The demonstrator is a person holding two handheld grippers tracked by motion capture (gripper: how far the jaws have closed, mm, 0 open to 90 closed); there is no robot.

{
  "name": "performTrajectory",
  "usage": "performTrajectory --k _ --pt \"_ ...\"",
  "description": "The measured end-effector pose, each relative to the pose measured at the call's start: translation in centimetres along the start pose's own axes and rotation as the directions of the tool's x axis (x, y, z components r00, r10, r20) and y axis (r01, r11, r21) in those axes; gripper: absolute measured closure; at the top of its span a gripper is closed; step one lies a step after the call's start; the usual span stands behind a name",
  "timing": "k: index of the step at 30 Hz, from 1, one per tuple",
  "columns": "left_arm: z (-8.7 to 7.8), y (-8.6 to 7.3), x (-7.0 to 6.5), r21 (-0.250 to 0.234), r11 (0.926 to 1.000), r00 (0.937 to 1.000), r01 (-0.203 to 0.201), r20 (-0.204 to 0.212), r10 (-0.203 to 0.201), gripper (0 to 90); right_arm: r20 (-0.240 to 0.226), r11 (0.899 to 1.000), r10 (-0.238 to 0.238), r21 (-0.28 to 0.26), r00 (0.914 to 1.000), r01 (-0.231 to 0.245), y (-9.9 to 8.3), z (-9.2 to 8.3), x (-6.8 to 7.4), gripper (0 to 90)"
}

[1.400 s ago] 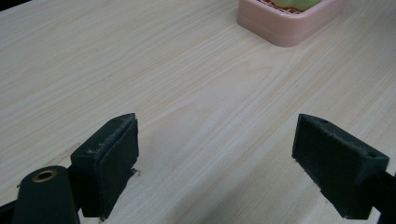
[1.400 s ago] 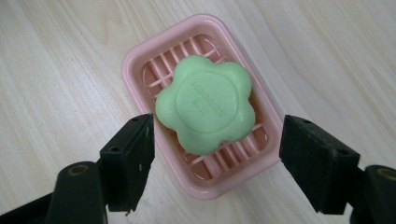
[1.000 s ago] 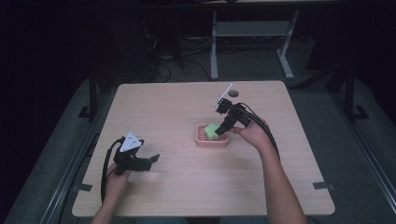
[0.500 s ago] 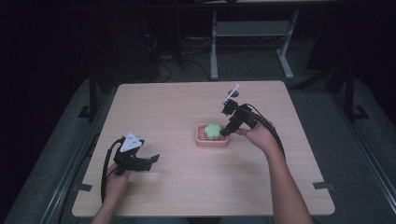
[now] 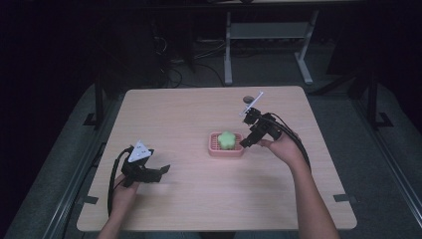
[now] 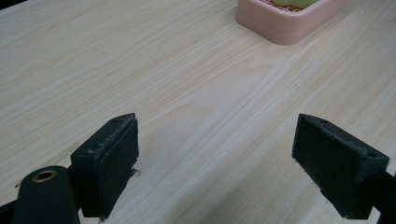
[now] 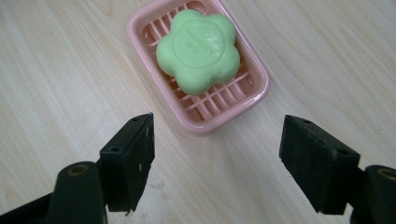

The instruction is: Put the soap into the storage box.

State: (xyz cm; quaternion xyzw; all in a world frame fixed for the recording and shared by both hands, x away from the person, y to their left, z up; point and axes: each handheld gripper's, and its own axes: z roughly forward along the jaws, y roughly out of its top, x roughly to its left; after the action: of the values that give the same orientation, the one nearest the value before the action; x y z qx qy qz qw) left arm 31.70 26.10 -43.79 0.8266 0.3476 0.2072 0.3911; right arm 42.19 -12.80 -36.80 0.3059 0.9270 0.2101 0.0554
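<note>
A green flower-shaped soap (image 7: 198,49) (image 5: 227,139) lies in a pink slatted soap dish (image 7: 254,95) (image 5: 214,149) near the middle of the wooden table (image 5: 199,109). My right gripper (image 7: 217,161) (image 5: 245,143) hovers just to the right of the dish, jaws wide open and empty, a short way back from the dish's near end. My left gripper (image 6: 217,161) (image 5: 161,172) rests low over the table at the front left, open with only bare wood between its jaws. A corner of the pink dish (image 6: 285,21) appears far ahead in the left gripper view.
The wooden table has open surface around the dish. Beyond its far edge stand a metal desk frame (image 5: 268,45) and loose cables (image 5: 174,64) on the dark floor.
My right gripper has drawn back to the right, away from the soap, which now lies free in the dish. The left gripper has stayed put.
</note>
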Motion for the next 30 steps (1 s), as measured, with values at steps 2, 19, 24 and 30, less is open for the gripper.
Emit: performTrajectory --k 2,19,24,30 --pt "0.0 0.0 0.0 0.0 1.0 1.0 0.0 -0.001 0.0 14.4 0.001 1.0 0.001 0.0 1.0 -0.001 -0.3 0.0 0.0 26.1" --pt "0.0 0.0 0.0 0.003 1.0 1.0 -0.003 0.0 0.003 14.4 -0.001 0.999 0.034 -0.004 0.9994 -0.034 -3.3 -0.8 -0.2 25.7" --pt "0.0 0.0 0.0 0.006 1.0 1.0 -0.001 0.0 0.001 14.4 -0.002 0.999 0.046 -0.007 0.9989 -0.046 -4.1 -1.0 -0.3 25.7" --pt "0.0 0.0 0.0 0.008 1.0 1.0 -0.003 0.0 0.003 14.4 -0.005 0.998 0.058 -0.017 0.9983 -0.058 -5.0 -1.3 -0.3 25.7"
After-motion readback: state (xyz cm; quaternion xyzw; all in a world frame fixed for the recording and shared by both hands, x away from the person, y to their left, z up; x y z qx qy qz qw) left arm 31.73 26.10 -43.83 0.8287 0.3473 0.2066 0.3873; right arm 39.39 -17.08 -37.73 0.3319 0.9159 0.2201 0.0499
